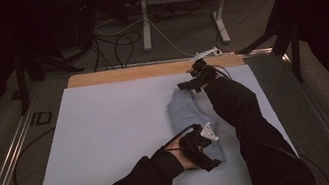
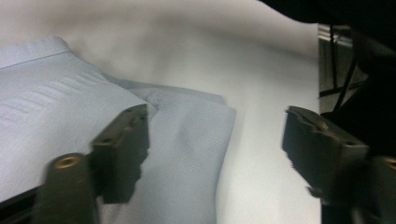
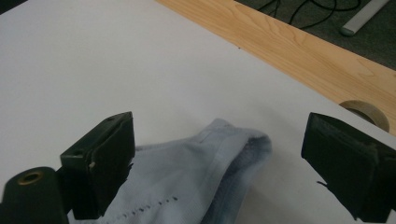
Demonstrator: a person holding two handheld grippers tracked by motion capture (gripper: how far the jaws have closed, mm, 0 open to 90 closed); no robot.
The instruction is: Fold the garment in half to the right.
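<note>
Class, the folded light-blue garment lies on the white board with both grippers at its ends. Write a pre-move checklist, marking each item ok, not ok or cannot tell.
1. Left gripper jaws open, clear of cloth: ok.
2. Right gripper jaws open, nothing pinched: ok.
3. Light-blue garment lies wholly on the white board: ok.
4. Fold edges lined up: not ok; in the left gripper view the lower layer juts out past the upper one.
5. Tape roll on the wooden table edge lies apart from the garment: ok.
6. Garment type: cannot tell.
</note>
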